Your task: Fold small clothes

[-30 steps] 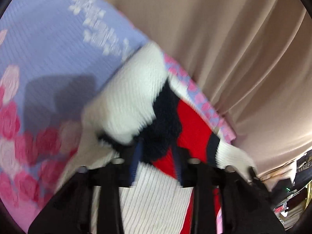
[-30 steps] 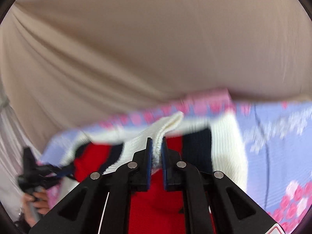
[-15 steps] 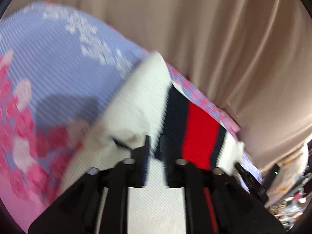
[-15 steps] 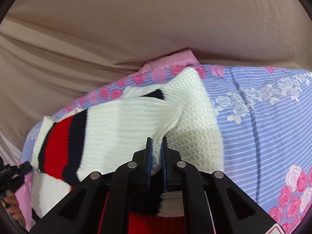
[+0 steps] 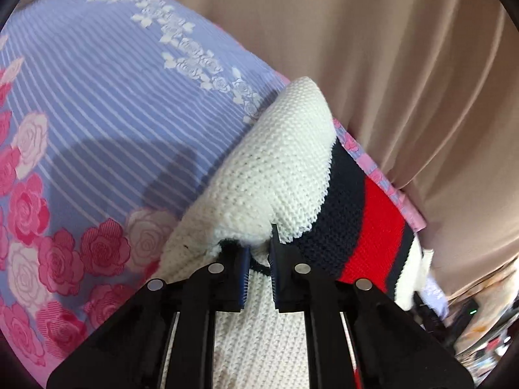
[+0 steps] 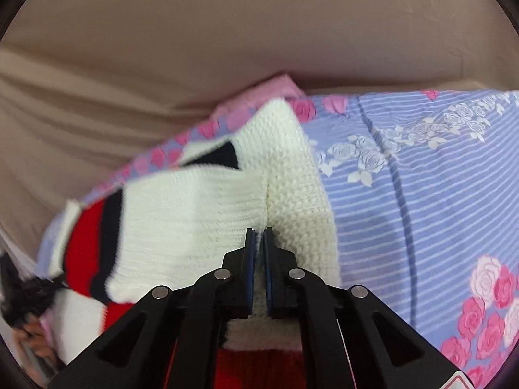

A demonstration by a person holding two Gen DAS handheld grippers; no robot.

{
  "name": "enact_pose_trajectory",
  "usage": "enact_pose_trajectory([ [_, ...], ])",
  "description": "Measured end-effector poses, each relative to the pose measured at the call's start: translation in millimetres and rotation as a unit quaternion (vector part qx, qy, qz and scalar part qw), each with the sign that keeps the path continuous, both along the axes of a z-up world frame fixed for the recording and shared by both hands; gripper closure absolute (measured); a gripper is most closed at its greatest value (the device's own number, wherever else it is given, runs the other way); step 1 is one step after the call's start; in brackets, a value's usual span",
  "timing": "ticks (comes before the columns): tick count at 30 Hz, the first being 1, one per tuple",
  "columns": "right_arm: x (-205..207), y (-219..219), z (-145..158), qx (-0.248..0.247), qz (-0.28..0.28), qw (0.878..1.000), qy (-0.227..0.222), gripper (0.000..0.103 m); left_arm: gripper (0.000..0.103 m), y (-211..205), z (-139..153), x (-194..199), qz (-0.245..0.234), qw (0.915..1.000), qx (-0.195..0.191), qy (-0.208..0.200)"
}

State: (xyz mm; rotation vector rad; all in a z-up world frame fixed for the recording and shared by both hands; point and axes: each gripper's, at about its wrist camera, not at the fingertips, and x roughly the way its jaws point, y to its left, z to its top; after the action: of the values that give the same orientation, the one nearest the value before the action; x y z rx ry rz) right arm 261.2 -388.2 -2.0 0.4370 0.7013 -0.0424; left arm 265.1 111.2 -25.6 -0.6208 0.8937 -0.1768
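Observation:
A small white knit sweater [image 5: 285,162] with navy and red stripes lies on the bed, one part folded over another. My left gripper [image 5: 259,259] is shut on its near edge, where a dark navy trim shows between the fingers. In the right wrist view the same sweater [image 6: 194,210] has a white flap laid across its body. My right gripper [image 6: 258,240] is shut on a white fold, fingers nearly touching. At the far left of that view I see the left gripper [image 6: 22,291], held by a hand [image 6: 32,337].
The sweater rests on a blue striped bedsheet [image 5: 113,113] with pink roses, which stretches to the right in the other view [image 6: 421,194]. A beige curtain [image 5: 389,64] hangs close behind the bed's far edge. Blurred clutter [image 5: 480,324] sits at the lower right.
Both grippers have come down toward the bed with the sweater. The white flap now lies over the striped body. The left fingers have narrowed onto the fabric.

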Motion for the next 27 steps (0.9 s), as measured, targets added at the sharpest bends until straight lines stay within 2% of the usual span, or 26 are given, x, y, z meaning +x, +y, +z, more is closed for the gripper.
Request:
enact_pose_trajectory([
  [1,-2,0,3,-0.006,0.0,1.0,-0.01,0.099,0.092,-3,0,1,-0.002,1.0,0.007,-0.002],
  [3,9,2,-9,-0.039,-0.008,0.999,0.03,0.103,0.091,-5,-1,2,-0.006,0.9998,0.016,-0.005],
  [4,8,1,-11,-0.041,-0.005,0.999,0.029,0.103,0.091,-7,0,1,-0.008,0.9997,0.02,-0.009],
  [6,-1,-1,1,-0.037,-0.009,0.999,0.027,0.103,0.09,-8,4,-5,-0.012,0.9994,0.028,-0.014],
  [8,-16,5,19,-0.047,-0.021,0.999,0.003,0.092,0.09,-15,9,-14,-0.018,0.9994,0.024,-0.018],
  [9,-22,10,26,-0.059,-0.021,0.998,-0.008,0.09,0.091,-20,15,-22,-0.027,0.9992,0.019,-0.022],
  [11,-25,26,43,-0.076,0.001,0.997,-0.026,0.09,0.09,-31,32,-27,-0.049,0.998,0.011,-0.039],
  [12,-20,37,48,-0.071,0.022,0.997,-0.026,0.091,0.086,-38,44,-28,-0.055,0.997,0.016,-0.052],
  [13,-12,50,52,-0.063,0.042,0.997,-0.025,0.091,0.075,-51,59,-23,-0.063,0.995,0.028,-0.072],
  [15,11,77,54,-0.061,0.075,0.995,-0.019,0.091,0.062,-76,75,-2,-0.074,0.9917,0.051,-0.091],
  [17,35,111,49,-0.068,0.115,0.991,-0.003,0.091,0.062,-95,72,30,-0.07,0.9895,0.088,-0.091],
  [19,56,141,35,-0.092,0.153,0.984,0.018,0.093,0.063,-106,52,59,-0.069,0.9886,0.115,-0.068],
  [20,66,148,26,-0.116,0.156,0.981,0.031,0.096,0.064,-106,36,74,-0.051,0.9895,0.127,-0.045],
  [21,71,143,20,-0.128,0.148,0.98,0.039,0.103,0.067,-103,26,82,-0.047,0.9905,0.123,-0.038],
  [22,73,124,14,-0.116,0.135,0.983,0.041,0.103,0.07,-99,24,86,-0.042,0.9885,0.132,-0.062],
  [23,70,102,13,-0.097,0.116,0.988,0.036,0.103,0.071,-97,25,87,-0.035,0.9851,0.155,-0.065],
  [24,64,78,13,-0.084,0.087,0.992,0.033,0.103,0.077,-89,25,89,-0.037,0.9842,0.161,-0.065],
  [25,52,47,15,-0.082,0.038,0.995,0.033,0.103,0.078,-77,25,86,-0.047,0.9872,0.139,-0.063],
  [27,24,11,19,-0.07,-0.005,0.997,0.032,0.103,0.084,-59,28,77,-0.055,0.9903,0.112,-0.061],
])
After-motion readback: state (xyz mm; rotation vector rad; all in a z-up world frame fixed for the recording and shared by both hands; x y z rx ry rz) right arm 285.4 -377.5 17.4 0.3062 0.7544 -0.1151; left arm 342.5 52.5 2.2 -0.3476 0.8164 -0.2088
